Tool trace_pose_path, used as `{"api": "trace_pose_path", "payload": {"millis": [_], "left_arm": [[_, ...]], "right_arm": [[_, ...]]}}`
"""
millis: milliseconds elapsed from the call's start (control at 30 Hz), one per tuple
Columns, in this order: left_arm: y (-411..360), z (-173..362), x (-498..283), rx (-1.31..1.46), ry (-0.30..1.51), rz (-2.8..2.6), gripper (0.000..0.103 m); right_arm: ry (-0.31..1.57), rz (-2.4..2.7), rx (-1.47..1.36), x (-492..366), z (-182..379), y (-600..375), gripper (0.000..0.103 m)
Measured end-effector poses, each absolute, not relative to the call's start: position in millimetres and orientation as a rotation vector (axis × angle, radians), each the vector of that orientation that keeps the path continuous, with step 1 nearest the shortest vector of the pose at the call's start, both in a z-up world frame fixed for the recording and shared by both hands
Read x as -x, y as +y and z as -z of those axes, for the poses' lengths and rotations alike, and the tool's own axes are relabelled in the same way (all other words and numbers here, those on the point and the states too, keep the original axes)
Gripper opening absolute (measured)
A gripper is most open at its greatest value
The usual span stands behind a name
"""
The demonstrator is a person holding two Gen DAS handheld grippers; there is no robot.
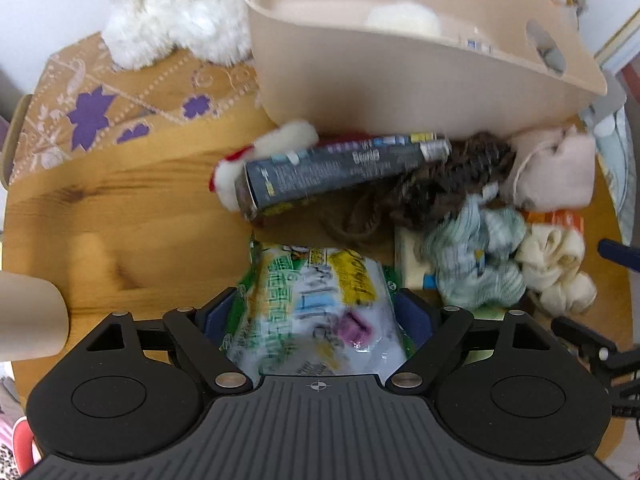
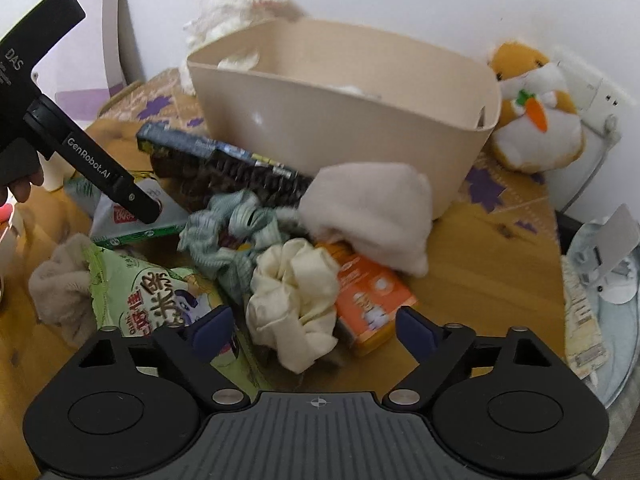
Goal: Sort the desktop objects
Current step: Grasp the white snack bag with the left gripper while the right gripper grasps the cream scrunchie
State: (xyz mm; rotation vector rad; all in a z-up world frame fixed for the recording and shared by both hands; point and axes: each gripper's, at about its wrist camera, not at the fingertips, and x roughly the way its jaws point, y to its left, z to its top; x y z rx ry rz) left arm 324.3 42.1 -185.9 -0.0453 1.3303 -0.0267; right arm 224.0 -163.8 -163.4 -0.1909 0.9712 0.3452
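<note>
My left gripper is shut on a green and white snack packet, its blue pads against both sides. That packet also shows in the right wrist view, under the left gripper. My right gripper is open, with a cream scrunchie lying between its fingers. A beige plastic bin stands behind the pile; it also shows in the left wrist view. The pile holds a dark long box, a blue-green scrunchie, a pink cloth and an orange box.
A second green snack bag and a beige fuzzy cloth lie at the left. A white plush toy and an orange plush toy stand by the bin. A patterned runner covers the far part of the wooden table.
</note>
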Motion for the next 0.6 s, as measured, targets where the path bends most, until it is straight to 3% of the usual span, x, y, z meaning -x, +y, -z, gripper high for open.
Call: {"api": "trace_pose_path", "payload": {"millis": [133,233,333,400,600], "left_arm": [[44,194,-316,0.049,1.350,0.039,0.084],[50,197,-312,0.092,1.356,0.049,0.075],[53,196,-308,0.110,1.347,0.050,0.070],[53,196,-305,0.112,1.342,0.051,0.068],[57,195,-294,0.122,1.332,0.044,0.066]], "right_arm": [[0.985,-0.353,0.208,-226,167,-161,0.075],[0.997,-0.375,0.209,-225,171,-160,0.065],[0.996,-0.406,0.203,-223,170,-158,0.051],[1.000,-0.432,0.191,-221,169,-157,0.034],[0.999,-0.458,0.169,-217,168,-160,0.021]]}}
